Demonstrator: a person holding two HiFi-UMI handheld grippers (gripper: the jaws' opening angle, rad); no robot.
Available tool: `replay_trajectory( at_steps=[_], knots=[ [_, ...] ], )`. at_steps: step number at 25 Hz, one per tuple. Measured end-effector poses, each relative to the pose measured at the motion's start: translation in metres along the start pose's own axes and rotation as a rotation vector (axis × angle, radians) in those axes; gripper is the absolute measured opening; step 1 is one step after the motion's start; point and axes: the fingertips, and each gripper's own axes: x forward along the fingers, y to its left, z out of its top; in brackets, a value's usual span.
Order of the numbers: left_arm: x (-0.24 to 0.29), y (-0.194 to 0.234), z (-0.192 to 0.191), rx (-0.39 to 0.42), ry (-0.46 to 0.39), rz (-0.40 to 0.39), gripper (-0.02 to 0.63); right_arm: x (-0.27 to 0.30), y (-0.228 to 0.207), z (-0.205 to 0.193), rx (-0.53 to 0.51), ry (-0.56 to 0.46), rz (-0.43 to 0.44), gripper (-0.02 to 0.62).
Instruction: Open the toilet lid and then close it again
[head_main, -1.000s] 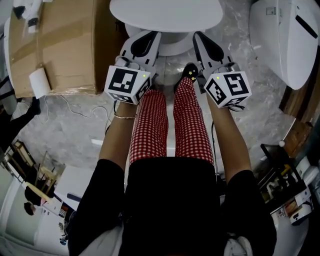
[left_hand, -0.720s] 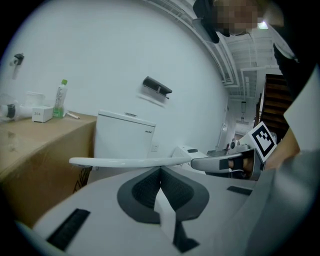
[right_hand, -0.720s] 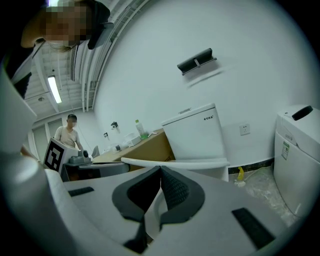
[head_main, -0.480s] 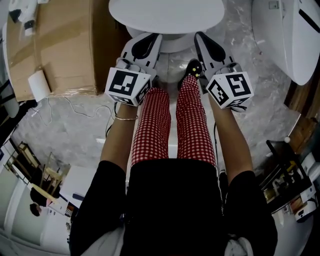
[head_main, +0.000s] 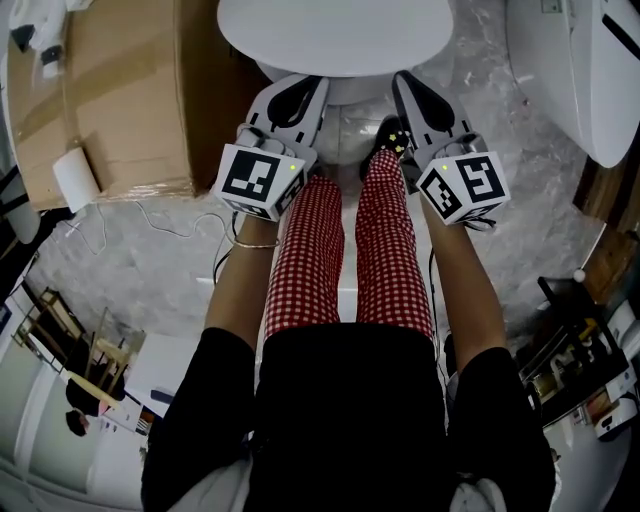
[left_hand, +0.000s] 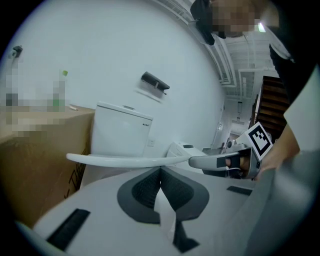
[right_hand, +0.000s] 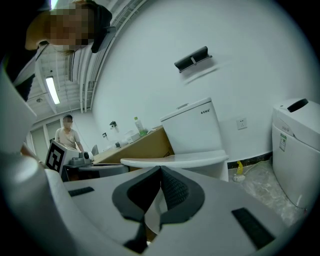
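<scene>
Left gripper (head_main: 295, 90) and right gripper (head_main: 415, 92) are edged up-frame | jaws pressed together, empty | toilet lid (head_main: 335, 30), top centre, is left flat | opening judged pending

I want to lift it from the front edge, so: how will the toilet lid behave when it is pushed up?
The lid looks thin and rigid, so it probably stays stiff and feels light. Its glossy rounded edge may slip off the fingers. Its back end sits by the tank, so it likely pivots there rather than lifting free.
</scene>
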Motion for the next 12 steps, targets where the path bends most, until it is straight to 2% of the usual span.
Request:
replay_trajectory(
  at_steps=[12],
  knots=[
    [-0.001, -0.002, -0.021, 0.000, 0.007, -0.033, 0.003, -0.003, -0.002, -0.022, 0.002, 0.016, -0.007, 0.018]
  ],
)
